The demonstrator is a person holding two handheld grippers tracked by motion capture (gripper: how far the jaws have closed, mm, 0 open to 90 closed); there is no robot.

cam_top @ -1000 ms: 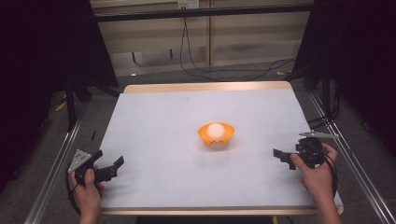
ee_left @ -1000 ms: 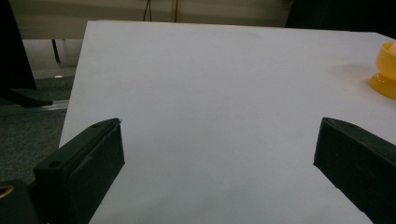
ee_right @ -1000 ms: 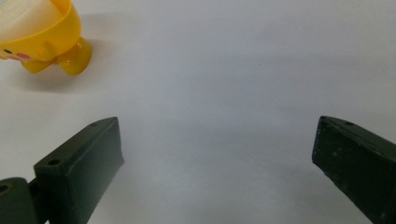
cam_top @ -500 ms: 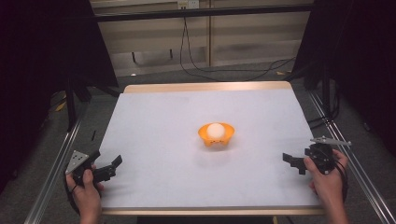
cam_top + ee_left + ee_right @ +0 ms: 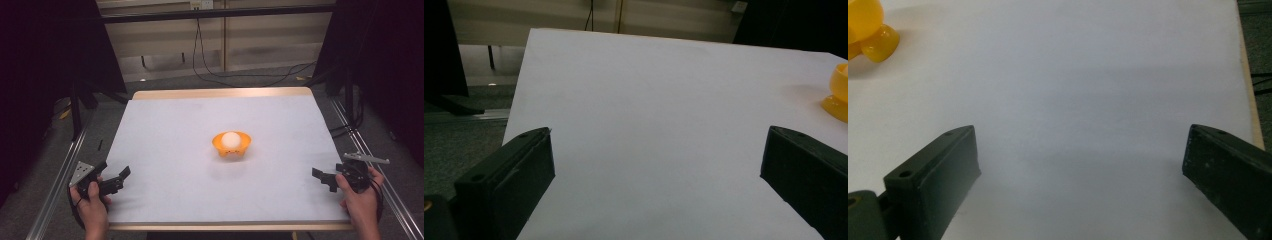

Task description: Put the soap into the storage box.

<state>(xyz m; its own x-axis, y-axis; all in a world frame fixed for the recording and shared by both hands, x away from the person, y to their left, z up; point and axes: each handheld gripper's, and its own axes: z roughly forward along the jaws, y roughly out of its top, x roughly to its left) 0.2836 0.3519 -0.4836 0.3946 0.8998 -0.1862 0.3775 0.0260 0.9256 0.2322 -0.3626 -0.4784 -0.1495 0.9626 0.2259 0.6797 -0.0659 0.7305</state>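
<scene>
Bowl (image 5: pixel 231 146), orange, white ball (image 5: pixel 230 139) inside, sits upright mid-table (image 5: pixel 170 130), round so no long axis. Well apart from both grippers: left gripper (image 5: pixel 114 181) at near-left corner, right gripper (image 5: pixel 324 178) at near-right edge. Both jaws spread wide, holding nothing.

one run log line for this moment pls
left gripper: open, near-left table edge | right gripper: open, near-right edge | orange bowl holding white ball: mid-table, untouched

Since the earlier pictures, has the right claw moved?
Yes. The right claw has drawn back toward the table's near right corner, farther from the orange bowl.
</scene>
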